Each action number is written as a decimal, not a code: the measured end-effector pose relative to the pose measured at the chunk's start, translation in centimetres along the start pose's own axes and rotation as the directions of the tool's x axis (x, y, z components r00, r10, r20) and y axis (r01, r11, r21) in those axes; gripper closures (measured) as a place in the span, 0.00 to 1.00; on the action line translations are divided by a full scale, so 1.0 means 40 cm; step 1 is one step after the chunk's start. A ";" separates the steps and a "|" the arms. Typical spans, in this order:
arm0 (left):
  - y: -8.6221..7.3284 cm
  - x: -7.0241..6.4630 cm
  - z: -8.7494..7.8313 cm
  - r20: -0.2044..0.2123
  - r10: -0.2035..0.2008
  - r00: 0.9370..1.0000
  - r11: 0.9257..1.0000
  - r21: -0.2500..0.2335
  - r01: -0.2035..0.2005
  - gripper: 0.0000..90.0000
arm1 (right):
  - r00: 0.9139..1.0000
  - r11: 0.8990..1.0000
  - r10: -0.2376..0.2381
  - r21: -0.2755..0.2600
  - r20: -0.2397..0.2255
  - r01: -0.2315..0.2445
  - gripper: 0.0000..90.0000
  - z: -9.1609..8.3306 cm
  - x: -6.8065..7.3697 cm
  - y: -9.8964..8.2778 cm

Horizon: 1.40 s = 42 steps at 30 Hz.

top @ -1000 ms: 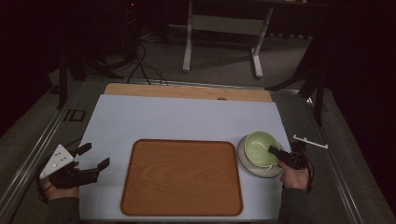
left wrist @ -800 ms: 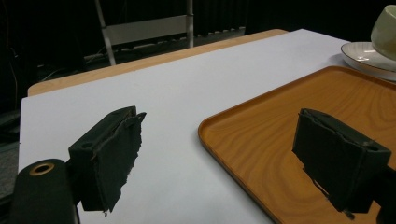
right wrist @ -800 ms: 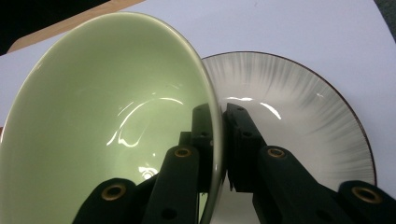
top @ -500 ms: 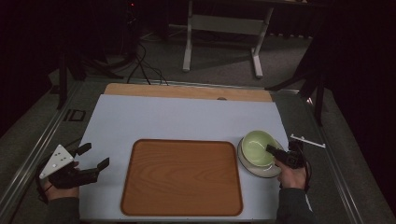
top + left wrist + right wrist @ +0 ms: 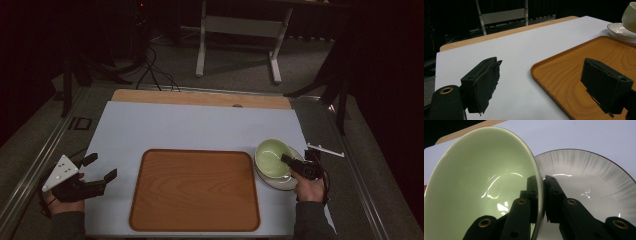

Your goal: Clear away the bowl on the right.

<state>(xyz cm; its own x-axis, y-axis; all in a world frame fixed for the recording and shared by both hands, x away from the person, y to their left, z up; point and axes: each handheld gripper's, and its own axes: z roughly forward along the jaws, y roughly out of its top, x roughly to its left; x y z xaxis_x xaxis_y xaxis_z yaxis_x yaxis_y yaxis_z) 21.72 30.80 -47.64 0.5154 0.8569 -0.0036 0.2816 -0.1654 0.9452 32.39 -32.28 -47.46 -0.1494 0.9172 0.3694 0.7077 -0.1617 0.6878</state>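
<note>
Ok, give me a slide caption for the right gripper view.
Right gripper clamps the rim of a tilted green bowl above a white plate.

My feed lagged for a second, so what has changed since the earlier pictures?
The green bowl, clamped at its rim by the right gripper, has shifted slightly toward the tray and stays tilted over the plate. The grip is unchanged. The left gripper stays open beside the tray; tray and plate have not moved.
</note>
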 end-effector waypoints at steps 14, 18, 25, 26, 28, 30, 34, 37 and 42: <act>0.000 0.000 -0.002 -0.006 -0.002 1.000 1.000 -0.006 0.002 0.17 | 0.999 0.999 -0.035 0.006 -0.018 0.035 0.92 0.006 0.033 -0.001; 0.000 0.000 -0.002 -0.007 -0.002 1.000 1.000 -0.006 0.002 0.17 | 0.999 0.999 -0.043 0.006 -0.020 0.043 0.92 0.007 0.039 -0.001; 0.000 0.001 -0.003 -0.009 -0.001 1.000 1.000 -0.006 0.001 0.17 | 0.998 0.998 -0.054 0.009 -0.026 0.054 0.92 0.010 0.051 -0.002; 0.000 0.001 -0.003 -0.009 -0.001 1.000 1.000 -0.007 0.001 0.17 | 0.998 0.998 -0.056 0.011 -0.028 0.056 0.92 0.010 0.054 -0.002; 0.000 0.001 -0.003 -0.009 -0.001 1.000 1.000 -0.006 0.001 0.17 | 0.998 0.998 -0.060 0.012 -0.030 0.060 0.92 0.011 0.057 -0.003; 0.000 0.001 -0.003 -0.009 -0.001 1.000 1.000 -0.006 0.001 0.17 | 0.997 0.998 -0.064 0.012 -0.032 0.064 0.92 0.012 0.061 -0.003; 0.000 0.000 -0.003 -0.009 -0.001 1.000 1.000 -0.006 0.001 0.17 | 0.997 0.997 -0.071 0.017 -0.035 0.071 0.92 0.014 0.069 -0.004; 0.000 0.000 -0.003 -0.009 0.000 1.000 1.000 -0.006 0.000 0.17 | 0.997 0.997 -0.073 0.018 -0.036 0.074 0.92 0.016 0.073 -0.005; 0.000 0.000 -0.003 -0.010 -0.001 1.000 1.000 -0.006 0.001 0.17 | 0.996 0.996 -0.081 0.024 -0.040 0.082 0.92 0.019 0.081 -0.007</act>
<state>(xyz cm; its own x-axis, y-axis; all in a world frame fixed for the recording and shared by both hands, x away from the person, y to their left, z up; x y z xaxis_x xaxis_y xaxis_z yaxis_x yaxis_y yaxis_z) 21.63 30.87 -47.60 0.5073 0.8618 -0.0010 0.2772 -0.1621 0.9470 32.24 -28.99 -46.91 -0.2339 0.9119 0.3371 0.7096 -0.0769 0.7004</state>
